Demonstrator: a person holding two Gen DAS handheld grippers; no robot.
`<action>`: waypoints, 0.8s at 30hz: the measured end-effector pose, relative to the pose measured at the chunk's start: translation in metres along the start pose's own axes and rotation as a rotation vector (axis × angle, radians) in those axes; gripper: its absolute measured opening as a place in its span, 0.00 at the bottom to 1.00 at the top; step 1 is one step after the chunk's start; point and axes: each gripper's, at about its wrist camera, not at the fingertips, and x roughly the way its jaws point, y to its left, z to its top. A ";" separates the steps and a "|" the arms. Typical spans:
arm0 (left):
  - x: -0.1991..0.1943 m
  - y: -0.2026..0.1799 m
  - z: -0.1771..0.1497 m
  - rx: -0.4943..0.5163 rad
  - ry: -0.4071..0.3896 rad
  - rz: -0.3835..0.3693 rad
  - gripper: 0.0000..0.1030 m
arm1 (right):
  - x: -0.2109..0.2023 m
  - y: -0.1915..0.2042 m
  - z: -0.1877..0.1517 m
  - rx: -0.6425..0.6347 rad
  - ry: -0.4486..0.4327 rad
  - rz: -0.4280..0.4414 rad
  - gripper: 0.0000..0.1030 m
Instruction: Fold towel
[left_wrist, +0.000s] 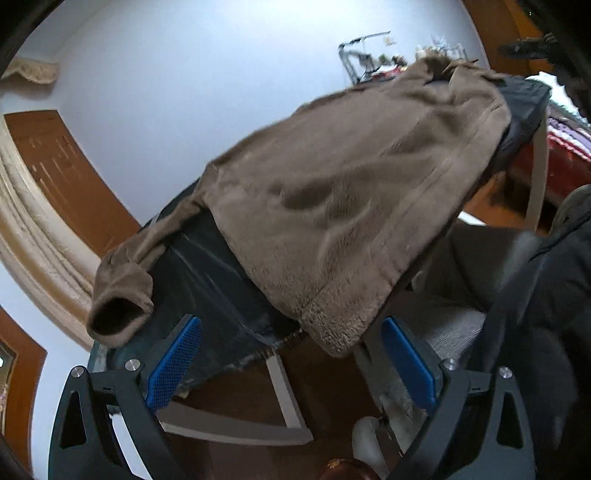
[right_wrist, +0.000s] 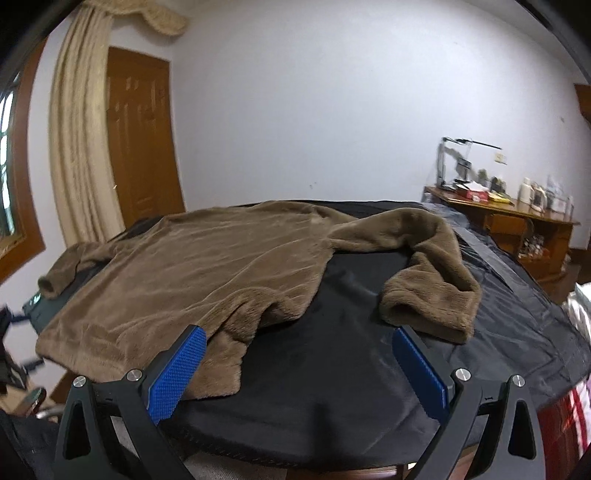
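The cloth on the table is a brown fleecy garment with sleeves (right_wrist: 192, 273), spread flat on a black-covered table (right_wrist: 332, 373). One sleeve (right_wrist: 432, 280) bends back toward me at the right, its cuff near my right gripper's right finger. My right gripper (right_wrist: 299, 365) is open at the table's near edge, its left finger beside the garment's hem. In the tilted left wrist view the same garment (left_wrist: 343, 206) hangs over the table's edge, and another sleeve cuff (left_wrist: 118, 314) droops at the left. My left gripper (left_wrist: 291, 365) is open, just below the hem, with nothing between its fingers.
A wooden desk (right_wrist: 517, 221) with bottles and clutter stands at the right wall. A brown door (right_wrist: 142, 140) and a cream curtain (right_wrist: 79, 140) are behind the table on the left. A dark-clothed person (left_wrist: 554, 295) stands at the right of the left wrist view.
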 end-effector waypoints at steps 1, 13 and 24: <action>0.002 0.000 -0.001 -0.020 0.009 -0.005 0.96 | -0.001 -0.004 0.001 0.015 -0.004 -0.009 0.99; 0.012 0.041 0.015 -0.409 -0.049 -0.064 0.96 | 0.006 -0.029 -0.012 0.060 0.022 -0.100 0.99; -0.014 0.094 0.035 -0.668 -0.167 -0.001 0.96 | -0.009 0.043 -0.034 -0.307 -0.003 -0.061 0.99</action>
